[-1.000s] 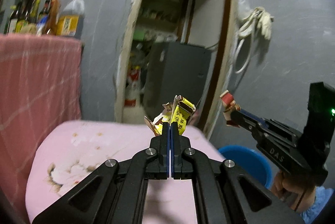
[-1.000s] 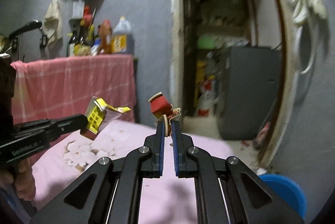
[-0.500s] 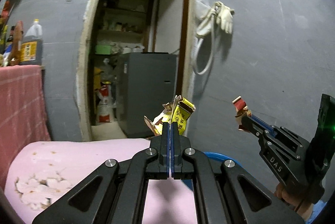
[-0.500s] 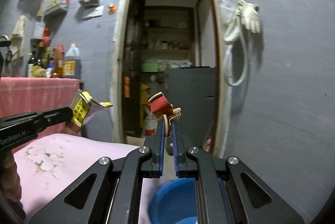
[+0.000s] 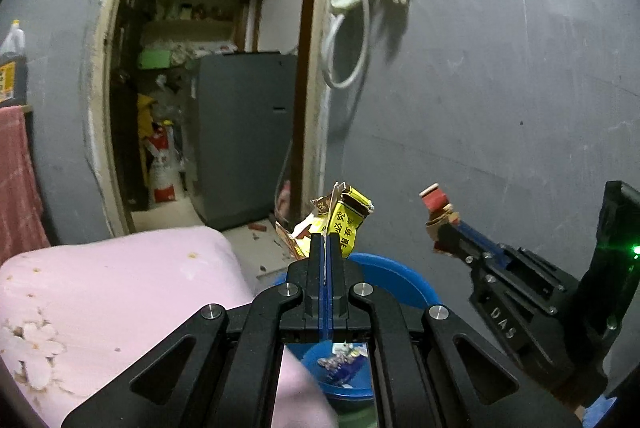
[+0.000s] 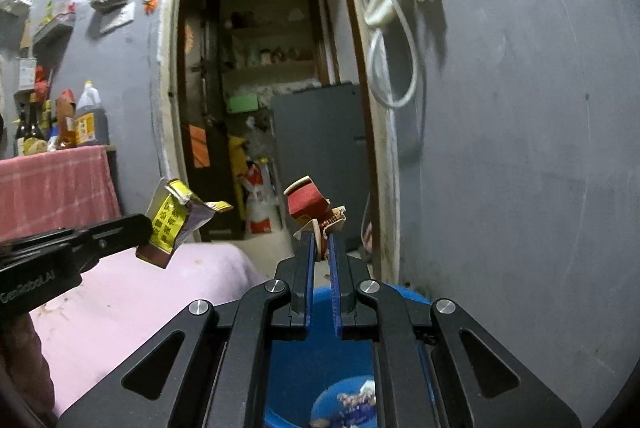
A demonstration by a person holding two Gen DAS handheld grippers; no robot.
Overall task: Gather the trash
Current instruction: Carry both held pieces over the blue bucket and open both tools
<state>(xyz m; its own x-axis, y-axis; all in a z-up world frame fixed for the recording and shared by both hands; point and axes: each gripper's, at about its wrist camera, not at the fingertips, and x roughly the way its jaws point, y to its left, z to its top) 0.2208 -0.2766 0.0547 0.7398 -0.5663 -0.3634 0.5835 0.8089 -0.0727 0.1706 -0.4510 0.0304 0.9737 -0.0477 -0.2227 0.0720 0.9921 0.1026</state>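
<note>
Two grippers over one blue bucket [image 6: 404, 298]: left gripper [image 5: 327, 248] clenched on one yellow wrapper [image 5: 346, 222], right gripper [image 6: 320, 248] grasping one red carton scrap [image 6: 308, 201]. One pink bed [image 5: 120, 280] left.

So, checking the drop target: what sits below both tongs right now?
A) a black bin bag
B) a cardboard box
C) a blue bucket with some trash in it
C: the blue bucket lies under the right tongs, with litter at its bottom.
</note>
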